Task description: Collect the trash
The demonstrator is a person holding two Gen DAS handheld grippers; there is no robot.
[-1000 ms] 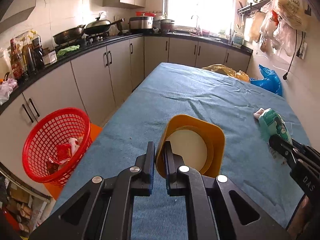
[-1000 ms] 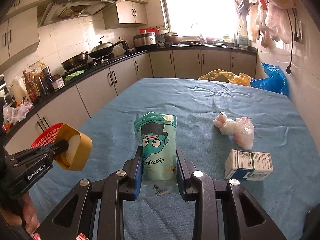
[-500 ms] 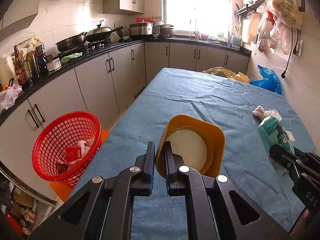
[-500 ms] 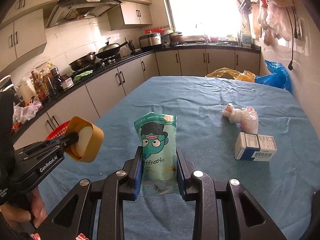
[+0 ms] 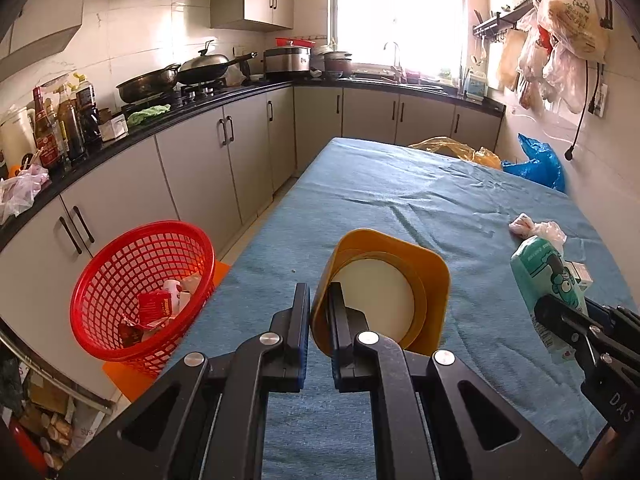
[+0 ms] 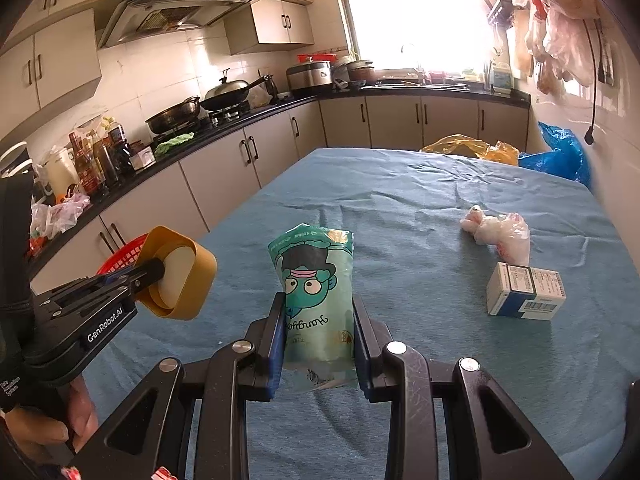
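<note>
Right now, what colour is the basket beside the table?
Red, an open mesh basket with some trash inside; it shows best in the left wrist view.

1. The right tongs (image 6: 318, 330), carrying the green pouch (image 6: 316, 296), are edging leftward, so the white box (image 6: 524, 294) and crumpled wrapper (image 6: 500, 232) are sliding rightward in their view.
2. The red basket (image 5: 140, 292) is drifting rightward in the left view.

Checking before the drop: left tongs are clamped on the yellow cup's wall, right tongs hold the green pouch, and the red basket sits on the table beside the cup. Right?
Not quite. The red basket is not on the table; it sits lower, off the table's left edge, as the left wrist view shows. The rest holds: left tongs clamp the yellow cup wall, right tongs hold the green pouch.
</note>
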